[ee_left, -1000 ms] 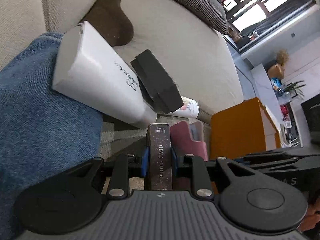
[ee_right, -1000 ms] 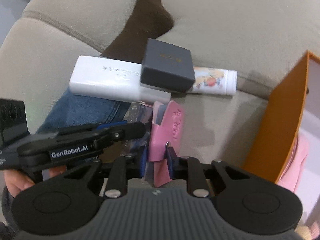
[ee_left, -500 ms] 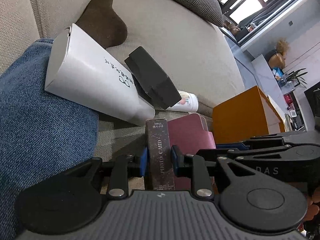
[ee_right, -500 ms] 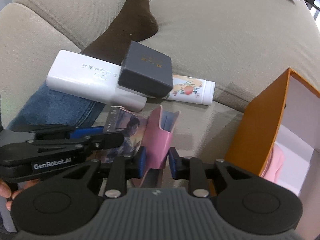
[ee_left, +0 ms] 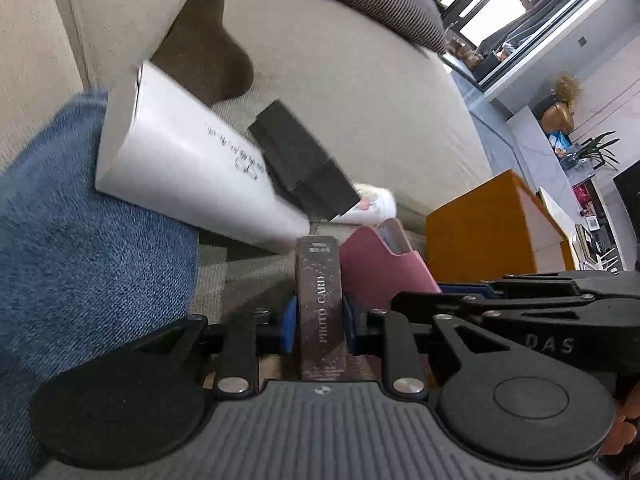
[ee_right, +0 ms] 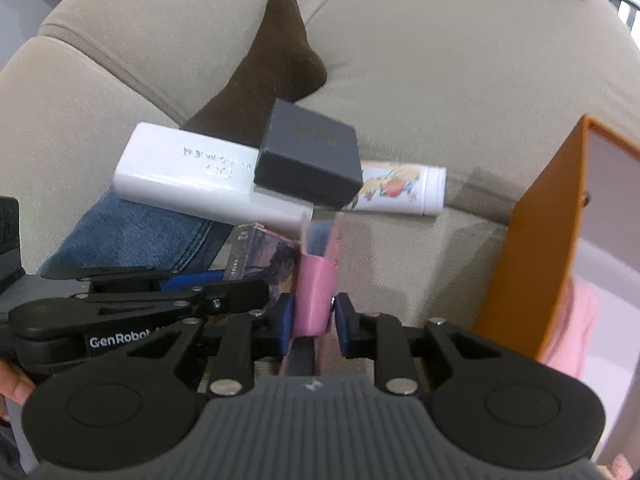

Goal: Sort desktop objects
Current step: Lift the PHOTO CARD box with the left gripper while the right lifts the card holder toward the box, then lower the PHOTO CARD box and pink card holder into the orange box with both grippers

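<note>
Left tongs (ee_left: 319,318) are clamped on a slim dark photo card box (ee_left: 321,304), standing on edge between the blue pads, its spine speckled and lettered PHOTO CARD in pale print; in the right wrist view a printed picture shows on its broad face. Right tongs (ee_right: 313,317) are closing on a pink case (ee_right: 316,280), soft-looking, with an open mouth and a bluish lining at its upper end, and the left pad is pressed against it. The two held items sit side by side, box at 9 o'clock of the case, both above the beige sofa seat (ee_right: 460,80). At 12 o'clock of them lies a long white box (ee_right: 200,176) with small dark script, one end propped on a leg in blue jeans (ee_left: 80,240). A dark grey square box (ee_right: 310,160) rests tilted on its other end, overlapping a white tube (ee_right: 404,192) printed with fruit. A brown sock (ee_right: 276,68) points toward the sofa back. At 3 o'clock stands an orange box (ee_right: 536,256), open side showing a white interior and something pink inside.
</note>
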A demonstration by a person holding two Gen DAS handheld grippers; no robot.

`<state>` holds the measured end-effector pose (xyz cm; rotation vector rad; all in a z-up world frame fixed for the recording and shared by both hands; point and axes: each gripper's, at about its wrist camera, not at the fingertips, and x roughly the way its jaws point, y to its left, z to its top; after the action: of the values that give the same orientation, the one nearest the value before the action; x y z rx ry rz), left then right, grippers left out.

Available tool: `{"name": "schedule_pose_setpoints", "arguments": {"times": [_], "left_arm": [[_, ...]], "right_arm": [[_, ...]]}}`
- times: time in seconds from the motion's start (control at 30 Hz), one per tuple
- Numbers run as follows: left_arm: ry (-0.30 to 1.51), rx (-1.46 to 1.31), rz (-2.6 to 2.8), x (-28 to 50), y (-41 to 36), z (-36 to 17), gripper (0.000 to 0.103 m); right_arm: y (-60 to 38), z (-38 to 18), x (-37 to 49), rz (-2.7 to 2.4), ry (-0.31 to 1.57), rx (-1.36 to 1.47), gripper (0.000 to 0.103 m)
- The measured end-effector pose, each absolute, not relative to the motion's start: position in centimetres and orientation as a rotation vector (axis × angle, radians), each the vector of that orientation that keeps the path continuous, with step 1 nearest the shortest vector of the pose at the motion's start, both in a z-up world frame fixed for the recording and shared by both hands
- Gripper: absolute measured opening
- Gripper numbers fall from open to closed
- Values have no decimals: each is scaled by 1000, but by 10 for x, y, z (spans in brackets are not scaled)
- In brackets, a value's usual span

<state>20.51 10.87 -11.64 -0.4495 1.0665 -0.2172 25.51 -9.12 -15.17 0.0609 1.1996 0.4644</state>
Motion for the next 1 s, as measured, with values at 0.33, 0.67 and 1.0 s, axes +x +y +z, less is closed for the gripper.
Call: {"name": "schedule_pose_setpoints", "arguments": {"times": [0.33,0.67,1.0], "left_arm": [[896,-435,-285,170,89,-30,26],[857,-405,-468,188,3,14,26],[1005,-321,-511,240,-101,-37,26]], "right_arm": [[-137,-87,220,491,1052,200,22],[-227,-17,163,399,834,303,22],[-320,-55,160,149,808,429,22]]}}
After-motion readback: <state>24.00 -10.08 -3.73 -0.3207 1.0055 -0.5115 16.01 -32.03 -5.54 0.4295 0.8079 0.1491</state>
